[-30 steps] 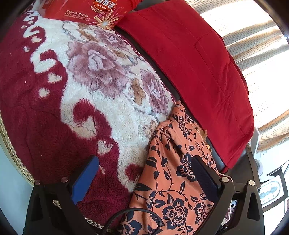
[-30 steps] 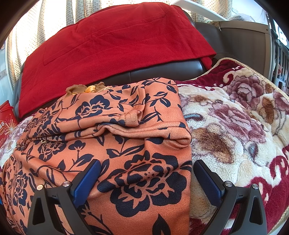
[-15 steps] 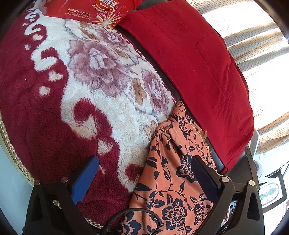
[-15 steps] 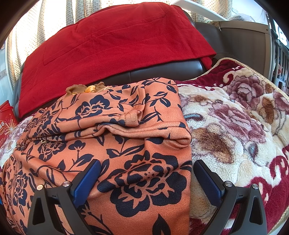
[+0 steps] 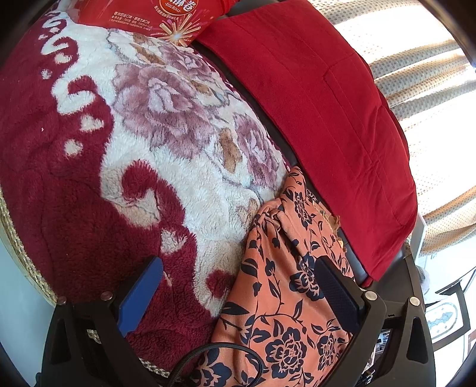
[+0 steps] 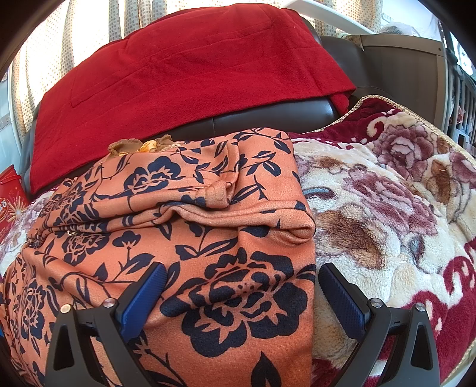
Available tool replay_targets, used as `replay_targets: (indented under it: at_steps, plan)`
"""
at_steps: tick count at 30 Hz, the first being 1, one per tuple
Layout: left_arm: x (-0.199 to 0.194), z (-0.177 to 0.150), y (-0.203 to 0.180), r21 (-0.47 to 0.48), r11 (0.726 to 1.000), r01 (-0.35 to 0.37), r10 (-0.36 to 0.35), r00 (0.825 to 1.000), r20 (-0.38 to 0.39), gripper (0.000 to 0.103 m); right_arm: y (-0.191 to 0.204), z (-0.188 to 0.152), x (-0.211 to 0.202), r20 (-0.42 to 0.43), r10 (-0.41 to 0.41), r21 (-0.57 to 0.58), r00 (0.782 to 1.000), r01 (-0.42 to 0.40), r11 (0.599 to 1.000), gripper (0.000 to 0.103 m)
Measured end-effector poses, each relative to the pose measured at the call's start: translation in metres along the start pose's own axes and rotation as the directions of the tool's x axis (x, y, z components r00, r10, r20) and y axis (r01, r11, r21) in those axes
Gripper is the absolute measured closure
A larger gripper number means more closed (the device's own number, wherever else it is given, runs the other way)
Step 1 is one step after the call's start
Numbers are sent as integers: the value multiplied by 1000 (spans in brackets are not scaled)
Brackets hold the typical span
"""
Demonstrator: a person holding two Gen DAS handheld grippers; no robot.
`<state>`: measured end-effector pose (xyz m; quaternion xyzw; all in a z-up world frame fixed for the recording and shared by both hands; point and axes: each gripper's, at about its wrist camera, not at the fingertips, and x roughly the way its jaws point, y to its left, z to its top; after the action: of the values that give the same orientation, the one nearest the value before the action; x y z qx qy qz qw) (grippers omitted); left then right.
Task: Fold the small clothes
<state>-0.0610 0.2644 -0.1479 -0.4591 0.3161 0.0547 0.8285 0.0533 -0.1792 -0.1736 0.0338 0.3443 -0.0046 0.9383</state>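
Observation:
An orange garment with a dark blue flower print [image 6: 208, 238] lies rumpled and partly folded on a plush flowered blanket [image 6: 386, 214]. My right gripper [image 6: 238, 285] hangs open just above its near right corner, blue pads on either side of the cloth and nothing held. In the left wrist view the same garment [image 5: 282, 282] runs along the lower right. There my left gripper [image 5: 238, 285] is open over the garment's left edge, with the right finger above the cloth and the left finger above the blanket [image 5: 119, 148].
A red fleece cover [image 6: 184, 77] drapes over the dark sofa back [image 6: 267, 116] behind the garment. A red snack bag [image 5: 154, 15] lies at the blanket's far end. Dotted curtains [image 5: 431, 74] hang behind. A black cable [image 5: 214, 354] loops under the left gripper.
The left wrist view has shifted slightly, with the snack bag now closer to the top edge. The right gripper and the garment have not moved.

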Motion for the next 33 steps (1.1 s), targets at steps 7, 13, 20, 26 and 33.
replay_targets:
  at_steps: [7, 13, 20, 26, 33]
  plan:
    - [1, 0, 1, -14, 1000, 6, -6, 1000, 0, 2, 0, 0, 0, 0, 0, 0, 1000, 0, 1000, 0]
    - [0, -1, 1, -23, 1000, 10, -10, 1000, 1, 2, 0, 0, 0, 0, 0, 0, 1000, 0, 1000, 0]
    - [0, -1, 3, -32, 999, 16, -16, 1000, 2, 2, 0, 0, 0, 0, 0, 0, 1000, 0, 1000, 0]
    - [0, -1, 4, -38, 999, 23, -23, 1000, 2, 2, 0, 0, -1, 0, 0, 0, 1000, 0, 1000, 0]
    - [-1, -2, 3, -38, 999, 21, -21, 1000, 3, 2, -1, 0, -1, 0, 0, 0, 1000, 0, 1000, 0]
